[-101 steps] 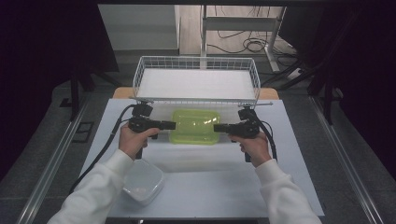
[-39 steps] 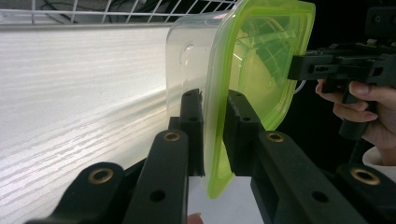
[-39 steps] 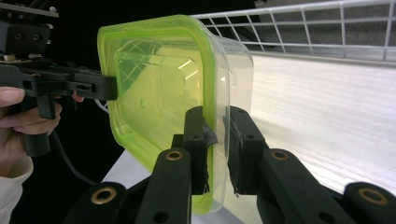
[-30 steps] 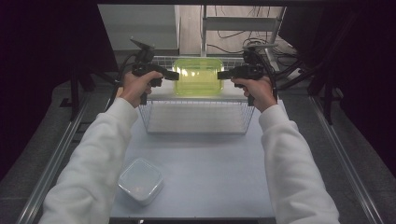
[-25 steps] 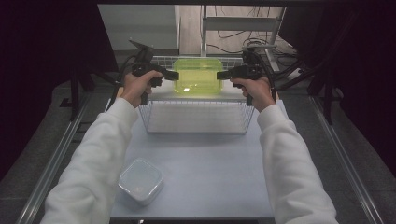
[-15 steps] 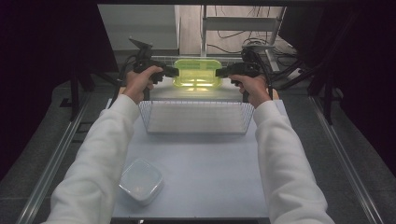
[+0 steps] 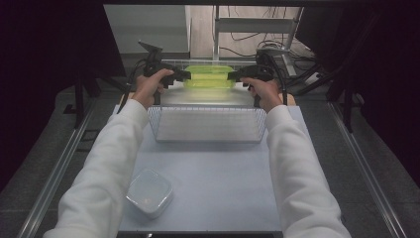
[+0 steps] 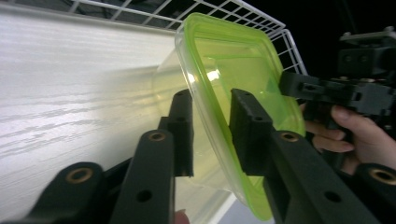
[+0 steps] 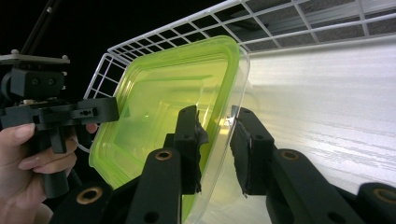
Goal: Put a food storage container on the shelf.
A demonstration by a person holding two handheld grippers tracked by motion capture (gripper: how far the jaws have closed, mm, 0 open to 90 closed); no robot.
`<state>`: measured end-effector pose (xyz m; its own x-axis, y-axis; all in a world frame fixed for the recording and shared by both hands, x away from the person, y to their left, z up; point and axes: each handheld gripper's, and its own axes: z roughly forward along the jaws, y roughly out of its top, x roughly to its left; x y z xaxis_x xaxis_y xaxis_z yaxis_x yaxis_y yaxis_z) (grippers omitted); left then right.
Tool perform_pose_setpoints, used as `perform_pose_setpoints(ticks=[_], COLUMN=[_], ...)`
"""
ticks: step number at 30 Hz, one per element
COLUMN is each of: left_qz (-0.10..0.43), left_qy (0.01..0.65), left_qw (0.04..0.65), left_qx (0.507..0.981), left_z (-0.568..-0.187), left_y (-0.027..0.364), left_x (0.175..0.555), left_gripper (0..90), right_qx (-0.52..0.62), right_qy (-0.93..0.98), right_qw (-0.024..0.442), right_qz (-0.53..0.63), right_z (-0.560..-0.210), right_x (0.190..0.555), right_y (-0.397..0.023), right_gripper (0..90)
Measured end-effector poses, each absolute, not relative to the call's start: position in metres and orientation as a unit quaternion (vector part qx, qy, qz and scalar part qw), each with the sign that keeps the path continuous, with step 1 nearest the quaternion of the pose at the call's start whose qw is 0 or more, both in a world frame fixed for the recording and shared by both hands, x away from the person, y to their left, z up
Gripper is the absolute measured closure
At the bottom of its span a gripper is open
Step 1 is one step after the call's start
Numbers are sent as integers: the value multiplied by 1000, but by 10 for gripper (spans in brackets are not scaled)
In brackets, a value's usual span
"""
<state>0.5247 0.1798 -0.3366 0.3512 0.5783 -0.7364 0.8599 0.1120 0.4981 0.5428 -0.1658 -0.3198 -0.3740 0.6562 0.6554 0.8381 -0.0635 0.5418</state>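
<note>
1. Dark surroundings frame a pale table with a white wire basket at its far end.
2. Inside the basket, toward its far side, sits a clear box with a green lid.
3. Left gripper straddles the lid's left rim; its jaws have just been opening, and in the left gripper view a gap shows between pads and rim: released.
4. Right gripper straddles the right rim; its jaws have also just been opening, with pads standing off the rim.
5. Near the table's front left lies a small clear tub.
</note>
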Motion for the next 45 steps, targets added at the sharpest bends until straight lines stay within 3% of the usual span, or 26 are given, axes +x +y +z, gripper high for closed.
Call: perform_pose_setpoints(ticks=[1, 2, 5, 8, 11, 14, 23, 29, 36, 45], left_qz=[-140, -127, -95, -75, -65, -30, 41, 30, 50, 56], left_qy=[552, 553, 554, 547, 536, 520, 467, 453, 440, 447], left_qw=[501, 501, 504, 512, 517, 510, 502, 515, 509, 469], left_qx=[651, 653, 656, 658, 665, 684, 727, 727, 739, 760], left_z=[-337, -335, -330, -324, -320, -312, -293, -302, -341, -391], left_y=[180, 180, 181, 182, 183, 185, 183, 189, 198, 204], left_x=[525, 523, 519, 513, 508, 494, 435, 400, 345, 315], left_gripper=[676, 640, 509, 389, 338, 303, 286, 281, 284, 290], right_qx=[-551, -550, -548, -540, -532, -518, -455, -426, -387, -370], right_qy=[-678, -683, -686, -679, -678, -689, -725, -738, -761, -786], right_qw=[95, 78, 72, 71, 61, 19, -26, -40, -67, -61], right_qz=[-477, -473, -473, -492, -503, -507, -517, -522, -516, -492], right_z=[-320, -319, -318, -313, -307, -298, -276, -279, -311, -356], right_x=[543, 541, 540, 535, 530, 521, 481, 449, 394, 348], right_y=[-166, -164, -163, -162, -161, -163, -177, -194, -220, -233], right_gripper=[710, 600, 426, 349, 306, 252, 234, 232, 237, 253])
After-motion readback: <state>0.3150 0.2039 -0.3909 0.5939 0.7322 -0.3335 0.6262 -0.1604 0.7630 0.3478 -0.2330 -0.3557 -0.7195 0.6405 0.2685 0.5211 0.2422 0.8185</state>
